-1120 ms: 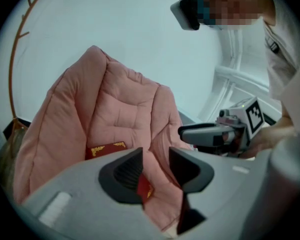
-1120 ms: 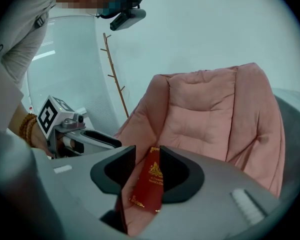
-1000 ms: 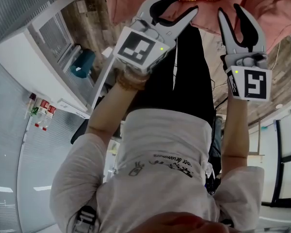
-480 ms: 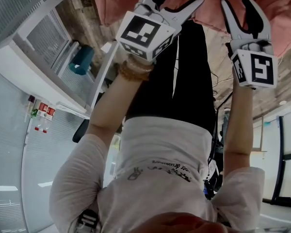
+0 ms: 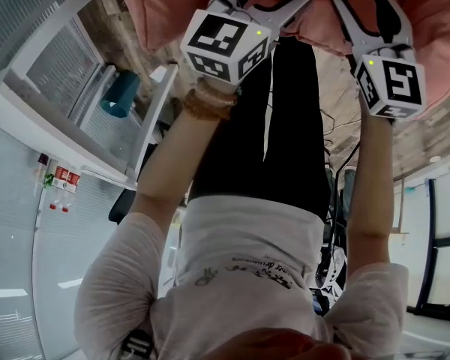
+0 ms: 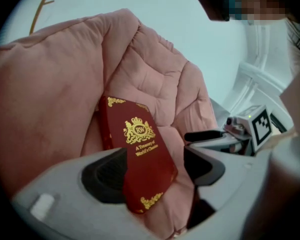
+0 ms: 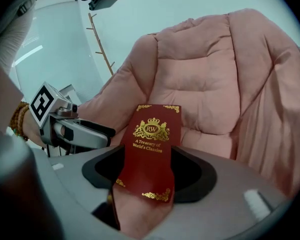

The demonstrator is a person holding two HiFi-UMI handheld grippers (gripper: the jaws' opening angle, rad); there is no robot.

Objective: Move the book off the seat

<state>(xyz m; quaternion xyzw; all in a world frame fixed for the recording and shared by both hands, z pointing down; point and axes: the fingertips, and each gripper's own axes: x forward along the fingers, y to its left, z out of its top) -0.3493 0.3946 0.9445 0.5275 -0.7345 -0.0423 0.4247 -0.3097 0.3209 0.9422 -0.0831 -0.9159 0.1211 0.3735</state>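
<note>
Book [image 7: 150, 149], dark red with gold corner ornaments, lies on the seat cushion of a pink quilted armchair [image 7: 205, 79], its top edge toward the backrest. Both of the person's bare forearms reach straight out side by side toward the chair. The left wrist wears a beaded bracelet [image 5: 206, 107].

The left gripper [image 6: 152, 171] comes at the book's lower end from one side. Its fingers [image 6: 102, 176] are opening with the book between them: the cover overlaps the left pad in that view, and a clear gap of pink cushion shows before the right pad. The right gripper [image 7: 147, 171] sits just beside it, also at the lower end. Its fingers [image 7: 190, 174] are opening too, with the book between them and dark pad showing on either side of the cover, so neither pair clamps it. Each gripper appears at the edge of the other's view, close by.

The head view shows a plank floor [image 5: 337, 88] beneath the chair. The person wears a white shirt and black trousers. Glass partitions and a white cabinet [image 5: 52, 73] stand to the left. A thin, branch-like stand [image 7: 101, 44] rises against the pale wall behind the chair.

Gold print on the cover shows a crowned crest with "RW" and the title "A Treasury of World's Classics". The print on the shirt is too small to read.
</note>
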